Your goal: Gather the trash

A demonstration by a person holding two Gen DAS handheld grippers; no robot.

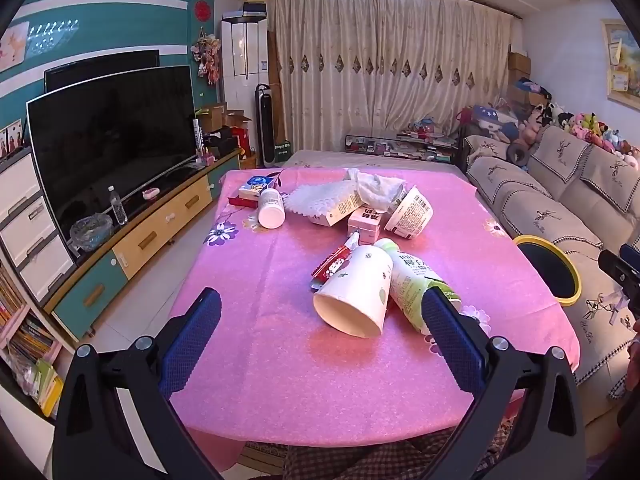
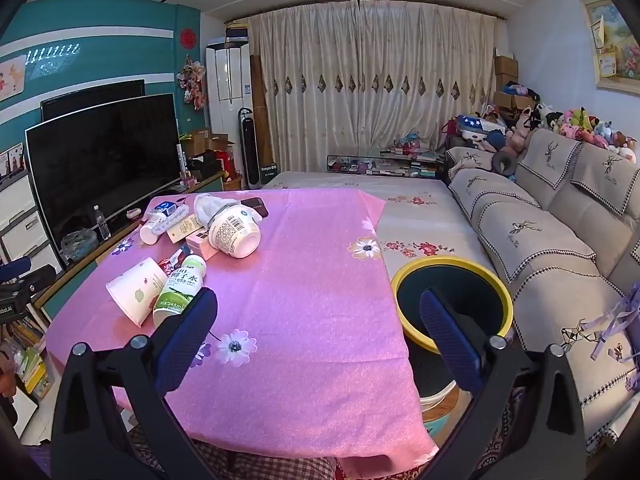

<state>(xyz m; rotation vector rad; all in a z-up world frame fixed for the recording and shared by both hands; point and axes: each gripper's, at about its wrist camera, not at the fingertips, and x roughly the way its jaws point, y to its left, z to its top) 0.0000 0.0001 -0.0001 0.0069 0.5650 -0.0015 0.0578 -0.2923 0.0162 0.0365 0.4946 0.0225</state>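
Observation:
Trash lies on a pink-clothed table (image 1: 280, 344): a tipped white paper cup (image 1: 352, 292), a green-labelled bottle (image 1: 416, 280), a red wrapper (image 1: 332, 264), a pink box (image 1: 364, 224), a white tub (image 1: 410, 214), a white jar (image 1: 271, 208), crumpled tissue (image 1: 376, 186). The cup (image 2: 134, 288), bottle (image 2: 180, 290) and tub (image 2: 236, 230) also show in the right wrist view. A black bin with a yellow rim (image 2: 452, 304) stands right of the table. My left gripper (image 1: 320, 320) is open and empty, just short of the cup. My right gripper (image 2: 318, 316) is open and empty, between table and bin.
A beige sofa (image 2: 560, 248) with plush toys runs along the right. A TV (image 1: 112, 140) on a low cabinet stands left of the table. A small box (image 1: 256, 186) lies at the table's far left. The bin's rim (image 1: 560, 300) shows in the left wrist view.

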